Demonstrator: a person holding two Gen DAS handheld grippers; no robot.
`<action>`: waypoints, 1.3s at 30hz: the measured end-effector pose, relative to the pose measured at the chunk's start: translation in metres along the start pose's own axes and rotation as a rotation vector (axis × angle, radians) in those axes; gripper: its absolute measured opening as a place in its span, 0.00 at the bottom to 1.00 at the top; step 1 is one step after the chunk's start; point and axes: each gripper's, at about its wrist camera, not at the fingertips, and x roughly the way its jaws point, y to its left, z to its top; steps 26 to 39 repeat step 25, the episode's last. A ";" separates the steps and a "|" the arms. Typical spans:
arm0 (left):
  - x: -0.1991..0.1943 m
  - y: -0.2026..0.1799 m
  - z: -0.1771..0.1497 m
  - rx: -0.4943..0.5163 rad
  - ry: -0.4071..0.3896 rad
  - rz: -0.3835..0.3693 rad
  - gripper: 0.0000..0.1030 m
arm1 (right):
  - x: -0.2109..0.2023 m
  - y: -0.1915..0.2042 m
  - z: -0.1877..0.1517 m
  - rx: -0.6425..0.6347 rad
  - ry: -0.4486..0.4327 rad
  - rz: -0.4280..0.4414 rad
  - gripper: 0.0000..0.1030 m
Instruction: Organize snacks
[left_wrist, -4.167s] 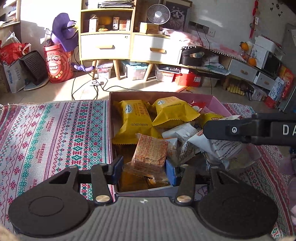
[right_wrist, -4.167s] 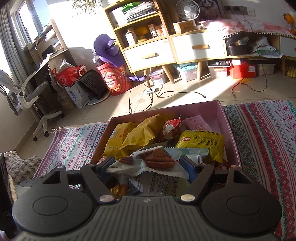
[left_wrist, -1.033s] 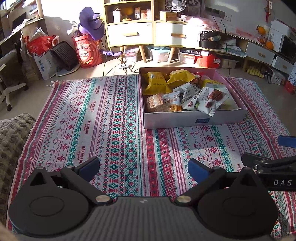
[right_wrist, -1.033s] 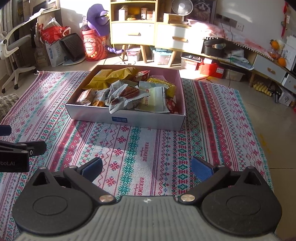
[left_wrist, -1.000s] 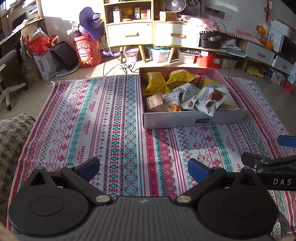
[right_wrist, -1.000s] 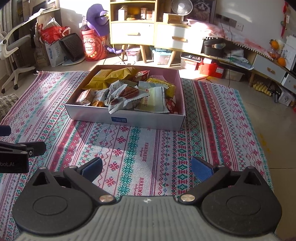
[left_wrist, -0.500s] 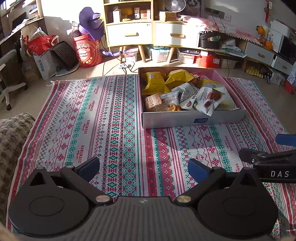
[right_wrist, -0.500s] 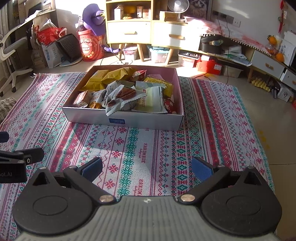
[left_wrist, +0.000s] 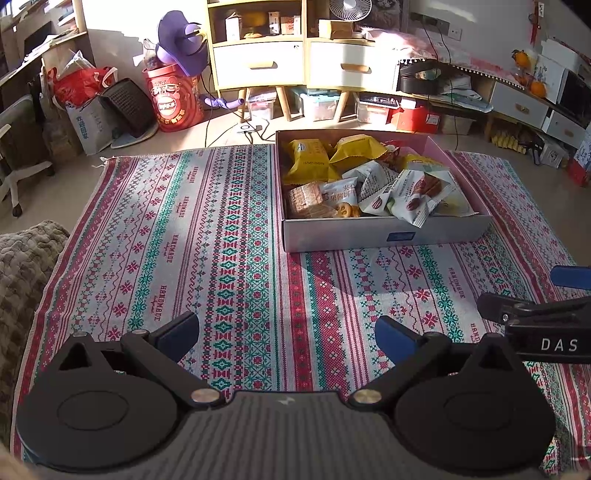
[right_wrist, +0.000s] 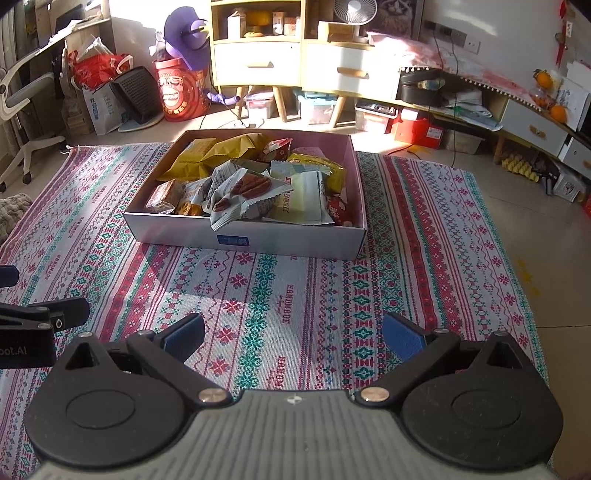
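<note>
Both grippers, which 4.2 s ago were closed on snack packets low inside the box (left_wrist: 384, 232), now sit pulled back with jaws spread and empty, the left gripper (left_wrist: 286, 332) and right gripper (right_wrist: 293, 334) over the rug, the box in mid-frame.

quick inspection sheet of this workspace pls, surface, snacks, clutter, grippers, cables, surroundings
surface: patterned woven rug on a tiled floor
job's things: open cardboard box on the rug, packed with snack packets; yellow packets at the back, pecan packet on top
clutter: nothing seen on the rug besides the box
grippers: left hand-held gripper and right hand-held gripper both open, empty, short of the box
cables: black cables on the floor beyond the rug
surroundings: drawer cabinet, red bucket, desk fan
</note>
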 end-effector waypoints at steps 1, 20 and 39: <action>0.000 0.000 0.000 0.000 0.000 0.000 1.00 | 0.000 0.000 0.000 0.002 -0.001 -0.001 0.99; 0.000 0.001 0.001 -0.002 0.007 -0.002 1.00 | 0.001 0.000 0.000 0.003 0.004 0.000 0.99; 0.000 0.002 0.000 0.000 0.014 -0.004 1.00 | 0.003 0.001 -0.002 0.004 0.004 -0.007 1.00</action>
